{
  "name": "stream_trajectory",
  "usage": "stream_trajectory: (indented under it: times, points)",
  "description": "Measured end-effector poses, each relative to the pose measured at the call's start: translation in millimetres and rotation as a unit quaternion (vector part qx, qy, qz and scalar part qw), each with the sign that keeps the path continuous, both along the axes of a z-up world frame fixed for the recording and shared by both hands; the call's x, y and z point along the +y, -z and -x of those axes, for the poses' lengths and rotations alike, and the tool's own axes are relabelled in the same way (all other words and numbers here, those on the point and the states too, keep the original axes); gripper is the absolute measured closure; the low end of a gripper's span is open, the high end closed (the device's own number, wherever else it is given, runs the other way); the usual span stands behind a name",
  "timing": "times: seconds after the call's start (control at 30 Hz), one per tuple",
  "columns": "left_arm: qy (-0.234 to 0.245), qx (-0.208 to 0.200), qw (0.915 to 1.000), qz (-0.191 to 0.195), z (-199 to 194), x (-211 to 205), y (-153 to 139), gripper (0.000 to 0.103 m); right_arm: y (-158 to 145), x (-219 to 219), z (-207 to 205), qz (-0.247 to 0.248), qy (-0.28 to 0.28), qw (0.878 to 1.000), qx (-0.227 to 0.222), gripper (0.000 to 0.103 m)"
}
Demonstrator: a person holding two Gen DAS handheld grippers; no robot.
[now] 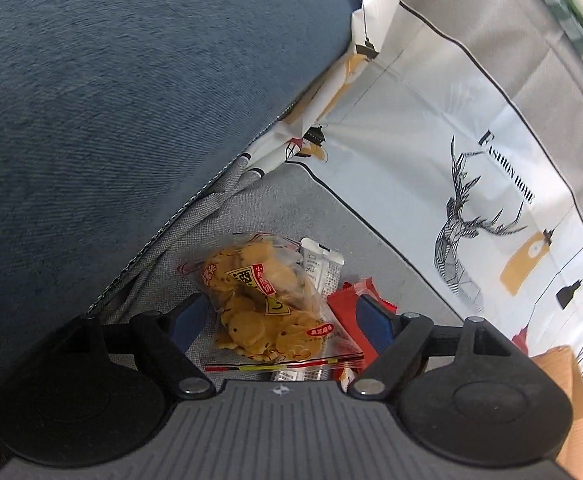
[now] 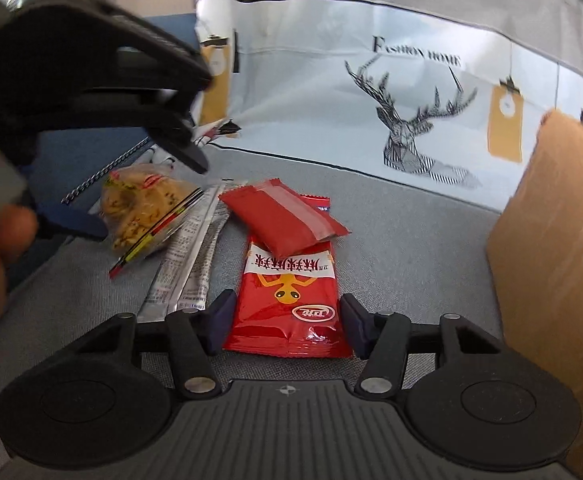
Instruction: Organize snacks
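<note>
While the left gripper (image 1: pixel 281 320) straddles the cracker bag (image 1: pixel 259 300) unclenched, only the right wrist view shows the right gripper (image 2: pixel 285 322) flanking, not visibly pinching, the red packet (image 2: pixel 289 300).

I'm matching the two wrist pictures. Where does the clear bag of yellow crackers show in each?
Left wrist: the cracker bag lies low centre, between the left gripper's open fingers.
Right wrist: the bag lies at middle left, left of the silver sachets.
Shared landmark: deer print on the cloth behind.
</note>
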State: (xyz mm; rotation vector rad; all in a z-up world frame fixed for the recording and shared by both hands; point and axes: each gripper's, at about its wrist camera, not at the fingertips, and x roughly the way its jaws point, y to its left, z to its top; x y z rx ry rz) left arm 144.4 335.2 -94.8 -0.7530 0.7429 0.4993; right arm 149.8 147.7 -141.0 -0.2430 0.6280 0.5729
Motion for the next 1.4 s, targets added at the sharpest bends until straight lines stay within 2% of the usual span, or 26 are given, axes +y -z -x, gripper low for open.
stream_trajectory:
  times: [0.07,0.13,0.17,0.2,0.23,0.43,0.5,0.6,0.67,0.83,0.9,0.97,1.0,1.03,1.1,1.13,1.2,1.33,1.4]
  points:
    - [0.003,0.005,1.0000,-0.001,-1.0,-1.0,0.5,0.019,-1.9,-3.5,1.4,-0.004,-0.006,1.000,0.004,0.052]
    - [0.008,0.006,0.9999,-0.002,-0.6,-2.0,0.8,0.022,-7.1,-7.1,6.3,-0.005,-0.012,1.000,-0.009,0.064]
    - [0.015,0.007,0.9999,-0.004,-0.6,-3.0,0.9,0.028,-10.3,-8.7,9.1,-0.003,-0.016,1.000,-0.016,0.067]
    - [0.022,0.009,0.9997,-0.008,-0.3,-4.3,0.6,0.029,-13.1,-10.7,11.3,-0.003,-0.020,1.000,-0.018,0.070]
    - [0.026,0.010,0.9995,-0.016,1.2,-6.2,-0.9,0.031,-15.1,-13.5,12.5,-0.003,-0.023,1.000,-0.015,0.072]
    - [0.048,-0.002,0.9985,-0.026,25.2,-17.3,-12.7,0.064,-24.1,-36.8,29.1,0.003,-0.027,1.000,0.003,0.079]
    - [0.057,-0.004,0.9981,-0.025,37.8,-22.3,-16.5,0.080,-28.0,-46.5,41.0,0.008,-0.031,0.999,0.004,0.081]
    - [0.065,0.002,0.9978,-0.009,59.8,-28.9,-18.4,0.092,-32.6,-60.5,55.6,0.007,-0.038,0.999,0.020,0.082]
    - [0.068,0.010,0.9976,-0.001,75.0,-33.0,-20.2,0.094,-35.0,-69.6,64.5,0.006,-0.039,0.998,0.039,0.082]
    - [0.065,0.009,0.9975,0.028,105.0,-36.9,-24.7,0.093,-41.8,-85.6,96.0,0.020,-0.063,0.996,0.064,0.082]
    - [0.068,0.008,0.9974,0.022,111.3,-40.0,-27.2,0.093,-43.8,-89.0,108.2,0.030,-0.073,0.995,0.066,0.081]
    - [0.073,0.006,0.9972,0.017,112.3,-42.9,-29.0,0.089,-44.6,-91.2,118.1,0.039,-0.076,0.994,0.065,0.075]
    - [0.073,0.004,0.9972,0.016,112.4,-43.2,-29.5,0.082,-44.8,-92.0,120.9,0.041,-0.074,0.994,0.062,0.066]
    - [0.070,0.000,0.9974,0.015,111.9,-43.4,-30.2,0.077,-45.1,-92.8,122.8,0.038,-0.072,0.995,0.058,0.064]
    - [0.060,-0.007,0.9980,0.016,110.7,-42.6,-31.6,0.060,-44.8,-92.1,120.5,0.030,-0.070,0.996,0.051,0.060]
    - [0.054,-0.011,0.9984,0.017,109.7,-41.8,-31.8,0.058,-44.1,-91.8,118.4,0.027,-0.068,0.996,0.048,0.053]
    - [0.042,-0.014,0.9988,0.020,105.9,-39.8,-30.9,0.046,-41.0,-91.3,114.4,0.020,-0.062,0.996,0.055,0.043]
    - [0.024,-0.021,0.9992,0.025,92.5,-34.6,-29.0,0.032,-32.3,-84.8,105.4,0.016,-0.063,0.995,0.072,0.039]
    - [0.019,-0.027,0.9993,0.015,84.1,-31.9,-30.2,0.022,-29.0,-81.1,104.4,0.018,-0.065,0.995,0.077,0.035]
